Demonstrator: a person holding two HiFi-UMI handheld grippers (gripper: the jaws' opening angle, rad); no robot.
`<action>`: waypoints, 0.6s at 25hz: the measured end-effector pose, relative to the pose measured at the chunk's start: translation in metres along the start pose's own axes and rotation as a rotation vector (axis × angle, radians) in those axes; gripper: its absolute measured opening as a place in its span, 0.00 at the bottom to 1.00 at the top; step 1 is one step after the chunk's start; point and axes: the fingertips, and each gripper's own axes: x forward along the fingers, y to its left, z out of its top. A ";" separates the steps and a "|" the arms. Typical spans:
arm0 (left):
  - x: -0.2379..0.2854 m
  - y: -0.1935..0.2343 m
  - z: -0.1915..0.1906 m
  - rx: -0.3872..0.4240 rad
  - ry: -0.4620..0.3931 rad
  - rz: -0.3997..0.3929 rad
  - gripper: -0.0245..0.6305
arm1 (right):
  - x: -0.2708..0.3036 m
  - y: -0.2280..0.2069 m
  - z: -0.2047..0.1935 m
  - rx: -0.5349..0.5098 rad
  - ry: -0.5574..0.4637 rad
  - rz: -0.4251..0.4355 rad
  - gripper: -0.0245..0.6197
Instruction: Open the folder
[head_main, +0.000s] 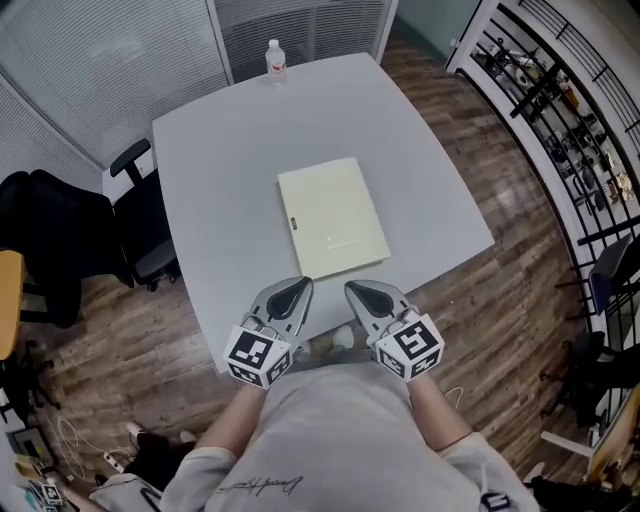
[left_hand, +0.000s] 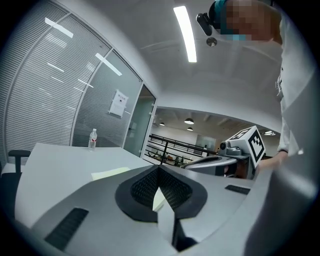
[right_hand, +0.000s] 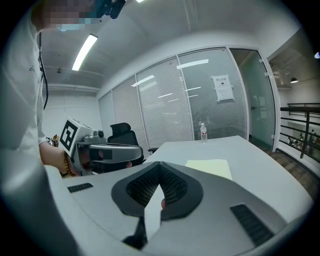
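Left gripper (head_main: 296, 291) and right gripper (head_main: 361, 293) were clenched, empty, on near side of pale yellow flat folder (head_main: 332, 218). Risk was shut jaws shoving it farther away, cover unlifted.

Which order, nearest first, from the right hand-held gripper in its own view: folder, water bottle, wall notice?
1. Pale yellow flat folder, on the grey table just ahead.
2. Clear plastic water bottle, at the table's far end.
3. White paper notice, on the glass wall beyond.
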 end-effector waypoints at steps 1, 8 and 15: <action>0.002 0.000 -0.001 0.001 0.002 0.007 0.05 | 0.000 -0.003 0.000 0.000 0.003 0.005 0.07; 0.011 0.000 -0.007 0.001 0.028 0.050 0.05 | -0.002 -0.018 -0.005 -0.020 0.028 0.036 0.07; 0.012 0.011 -0.016 -0.011 0.049 0.099 0.05 | 0.005 -0.031 -0.016 -0.023 0.058 0.057 0.07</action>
